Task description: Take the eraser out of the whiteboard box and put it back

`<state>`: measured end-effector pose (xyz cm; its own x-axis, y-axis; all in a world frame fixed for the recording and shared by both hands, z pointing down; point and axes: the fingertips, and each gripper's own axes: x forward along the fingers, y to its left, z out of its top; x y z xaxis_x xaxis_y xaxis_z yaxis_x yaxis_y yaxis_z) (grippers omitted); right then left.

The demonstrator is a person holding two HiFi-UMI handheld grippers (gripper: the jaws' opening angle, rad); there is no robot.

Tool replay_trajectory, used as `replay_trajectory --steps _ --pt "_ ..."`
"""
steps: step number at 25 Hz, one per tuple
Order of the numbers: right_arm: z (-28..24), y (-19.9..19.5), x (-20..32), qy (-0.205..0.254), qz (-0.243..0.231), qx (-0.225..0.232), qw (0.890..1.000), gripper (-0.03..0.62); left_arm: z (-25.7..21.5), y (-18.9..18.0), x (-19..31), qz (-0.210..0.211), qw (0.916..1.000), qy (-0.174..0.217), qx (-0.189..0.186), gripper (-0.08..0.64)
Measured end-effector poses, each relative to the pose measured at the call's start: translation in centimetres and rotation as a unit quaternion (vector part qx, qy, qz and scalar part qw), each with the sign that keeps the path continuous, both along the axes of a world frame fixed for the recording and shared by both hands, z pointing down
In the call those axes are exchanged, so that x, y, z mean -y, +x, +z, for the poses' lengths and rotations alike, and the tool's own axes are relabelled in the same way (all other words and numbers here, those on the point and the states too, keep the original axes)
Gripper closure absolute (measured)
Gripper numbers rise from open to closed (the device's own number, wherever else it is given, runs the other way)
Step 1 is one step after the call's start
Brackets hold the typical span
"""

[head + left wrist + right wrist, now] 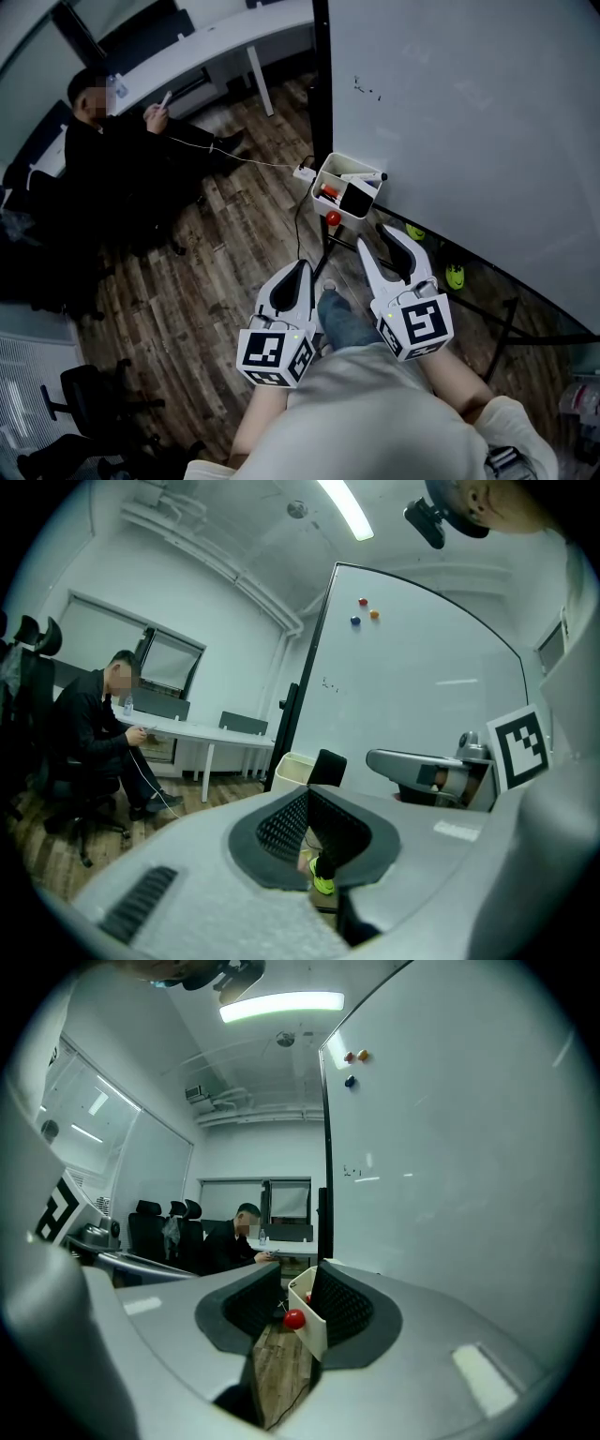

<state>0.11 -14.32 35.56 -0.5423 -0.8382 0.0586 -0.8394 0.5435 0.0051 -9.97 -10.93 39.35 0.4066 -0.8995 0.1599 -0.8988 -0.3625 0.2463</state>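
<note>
So, eraser: a black block standing on end in the right part of the whiteboard box, its top clear of the rim (the left claw's view shows this too).
Whiteboard box: white and open-topped, hung at the lower left corner of the whiteboard, with markers in its left part and a red ball just below its near side.
Handling: the eraser is probably light, with a stiff body, not fragile and not slippery. It should lift straight up with little force.
Where to grip: across the upper part that stands above the rim, with the pads on its two broad faces. That keeps the claw off the markers and the thin box wall, which might shift if knocked.
Right claw: released, with the jaws partway apart and nothing between the pads. It is held about level, pointing at the box and stopping just short of the box's near side (its own view has the box straight ahead between the jaws).
Left claw: clenched on nothing, tips together. It is left of the right claw and nearer the person, tipped slightly towards the floor.
</note>
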Motion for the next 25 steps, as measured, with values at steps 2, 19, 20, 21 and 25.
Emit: replay_trajectory --steps 2,19,20,21,25 --pt "0.0 0.0 -0.6 0.001 0.000 0.001 1.000 0.483 0.0 0.0 -0.5 -0.001 1.0000 0.000 0.000 0.555" --pt "0.5 0.4 -3.7 -0.008 -0.006 0.009 1.000 0.589 0.2 0.8 -2.9 -0.003 1.0000 0.003 0.004 0.555" --pt "0.5 0.4 -3.9 -0.008 -0.007 0.009 1.000 0.589 0.2 0.8 -3.0 -0.003 1.0000 0.003 0.003 0.555" --pt "0.4 0.4 -4.0 -0.008 -0.008 0.009 1.000 0.589 0.1 0.8 -3.1 -0.003 1.0000 0.003 0.003 0.555" --pt "0.2 0.4 -4.5 -0.008 -0.011 0.008 1.000 0.589 0.0 0.9 -3.5 -0.006 1.0000 0.004 0.001 0.555"
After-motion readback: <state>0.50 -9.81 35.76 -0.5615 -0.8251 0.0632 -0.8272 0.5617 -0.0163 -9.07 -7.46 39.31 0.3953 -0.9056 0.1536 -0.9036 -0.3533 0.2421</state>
